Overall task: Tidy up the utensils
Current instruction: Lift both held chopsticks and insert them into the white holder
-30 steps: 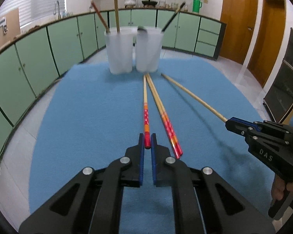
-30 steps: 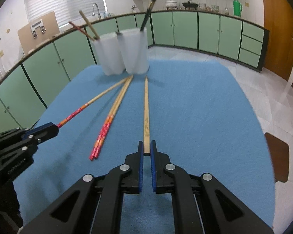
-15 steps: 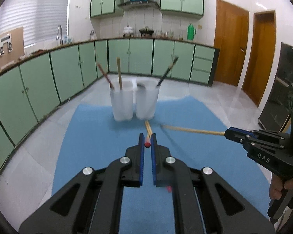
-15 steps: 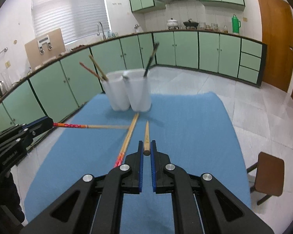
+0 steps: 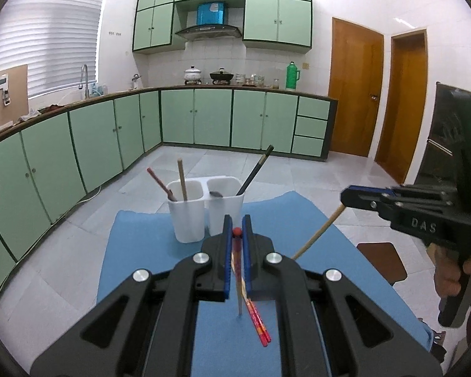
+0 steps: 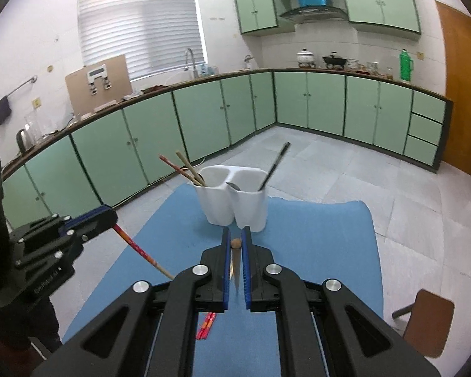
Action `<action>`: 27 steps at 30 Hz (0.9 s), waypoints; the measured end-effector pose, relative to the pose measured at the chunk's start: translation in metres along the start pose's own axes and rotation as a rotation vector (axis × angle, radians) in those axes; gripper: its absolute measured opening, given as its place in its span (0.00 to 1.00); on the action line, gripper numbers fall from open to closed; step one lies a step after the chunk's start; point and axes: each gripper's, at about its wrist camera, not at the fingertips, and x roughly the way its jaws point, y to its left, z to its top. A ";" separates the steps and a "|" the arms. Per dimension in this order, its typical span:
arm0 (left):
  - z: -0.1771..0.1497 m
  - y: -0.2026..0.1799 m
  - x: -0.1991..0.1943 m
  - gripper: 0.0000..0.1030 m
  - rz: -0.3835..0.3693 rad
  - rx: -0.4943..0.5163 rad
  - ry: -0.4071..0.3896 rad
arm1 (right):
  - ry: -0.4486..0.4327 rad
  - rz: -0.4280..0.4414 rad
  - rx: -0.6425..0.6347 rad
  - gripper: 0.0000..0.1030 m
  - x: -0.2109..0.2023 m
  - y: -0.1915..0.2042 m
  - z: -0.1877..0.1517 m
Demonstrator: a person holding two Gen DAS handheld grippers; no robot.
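While angled downward above the blue mat [image 5: 147,251], each hand-held gripper — left [image 5: 236,232], right [image 6: 235,243] — clamps one chopstick

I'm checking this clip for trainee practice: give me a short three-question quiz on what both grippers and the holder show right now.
1. True or false: the left gripper is shut on a red-tipped chopstick.
2. What does the right gripper hold? A) spoon B) plain wooden chopstick C) nothing
3. What still lies on the blue mat?

Key
1. True.
2. B.
3. A pair of red-patterned chopsticks, not yet in the white holder.
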 end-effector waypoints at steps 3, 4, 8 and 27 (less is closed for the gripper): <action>0.003 -0.001 -0.001 0.05 -0.008 0.006 -0.004 | 0.005 0.002 -0.041 0.06 0.001 0.005 0.009; 0.003 -0.001 -0.001 0.05 -0.010 0.007 -0.005 | 0.006 0.001 -0.053 0.06 0.001 0.006 0.011; 0.008 -0.001 -0.003 0.05 -0.021 0.010 -0.014 | 0.008 0.022 -0.082 0.06 0.000 0.012 0.019; 0.121 0.008 0.010 0.05 0.015 0.059 -0.261 | -0.213 -0.008 -0.119 0.06 -0.005 0.012 0.145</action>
